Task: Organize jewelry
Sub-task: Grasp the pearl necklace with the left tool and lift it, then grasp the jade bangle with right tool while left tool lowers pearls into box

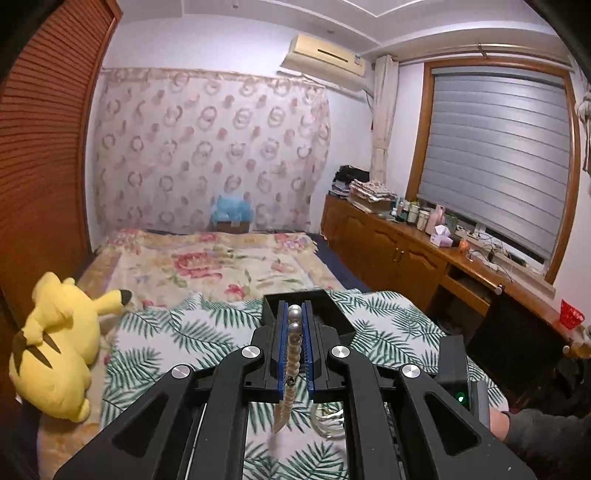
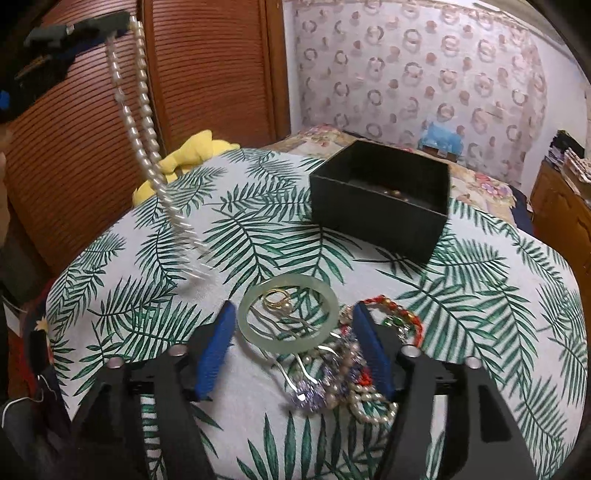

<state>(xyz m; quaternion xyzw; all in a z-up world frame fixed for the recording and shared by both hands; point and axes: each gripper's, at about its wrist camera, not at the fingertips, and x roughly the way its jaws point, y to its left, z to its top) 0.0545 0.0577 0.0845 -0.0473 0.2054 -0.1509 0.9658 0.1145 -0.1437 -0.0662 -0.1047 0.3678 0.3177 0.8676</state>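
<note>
Two hand-held grippers are working over a bed spread with a leaf-print cloth (image 2: pixel 258 229). The left hand-held gripper (image 1: pixel 294 314) is clamping a pearl necklace (image 1: pixel 291 354) between its blue pads, jaws fully closed on the strand. In the right wrist view the same left hand-held gripper (image 2: pixel 122 27) is sitting high at the upper left, and the pearl necklace (image 2: pixel 147 122) is hanging from it in two strands, with the lower end blurred above the cloth, so contact with the cloth cannot be told.

The right hand-held gripper (image 2: pixel 293 332) is standing with its jaws wide apart and gripping nothing. A pale green bangle (image 2: pixel 288 319) is lying flat on the cloth between the blue pads (image 2: pixel 218 347), nearer the left one, and a small gold ring (image 2: pixel 277 297) is lying inside it. A tangle of jewelry (image 2: pixel 343 384), with pearl strands, purple stones and a red-and-green chain, is lying just beside the right pad and partly behind it.

A black box (image 2: pixel 384 199) is sitting open on the cloth beyond the bangle, well apart from both grippers. Its contents are dark and hard to make out; only a few small rounded pieces are showing. In the left wrist view the black box (image 1: pixel 332 314) is mostly hidden behind the closed jaws. A yellow plush toy (image 1: pixel 55 343) is lying at the bed's left edge, and is cut off by the cloth in the right wrist view.
</note>
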